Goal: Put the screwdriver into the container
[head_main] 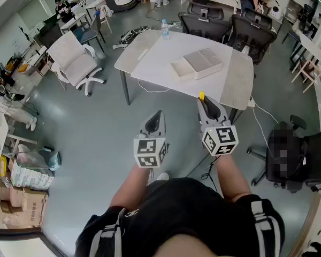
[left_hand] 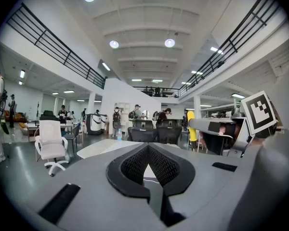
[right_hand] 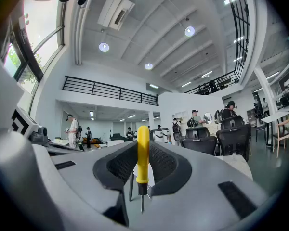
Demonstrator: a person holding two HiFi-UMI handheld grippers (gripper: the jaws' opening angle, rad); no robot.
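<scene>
- Right gripper (right_hand: 142, 154): jaws pinched on a yellow-handled screwdriver (right_hand: 142, 150); the handle pokes out past the jaw tips, and the thin metal blade points back toward the camera
- In the head view, the right gripper (head_main: 203, 100) is held in the air over grey floor, just short of the near edge of the white rectangular table (head_main: 155, 58); only the yellow handle end of the screwdriver (head_main: 201, 96) shows at its tip
- Left gripper (left_hand: 148, 150): jaws pressed together at the tips, nothing between them; held beside the right one, slightly lower in the head view (head_main: 157, 116)
- Pale grey rectangular container (head_main: 197, 64) lies on the tabletop toward its far-right part; it is apart from the screwdriver, and neither gripper touches it
- Clear plastic water bottle (head_main: 165, 29) stands upright at the table's far edge
- Black office chairs (head_main: 203, 19) stand behind the table; a white swivel chair (head_main: 75, 63) is off to the left on the floor
- The left gripper view catches the screwdriver's yellow handle (left_hand: 190, 126) off to the right
</scene>
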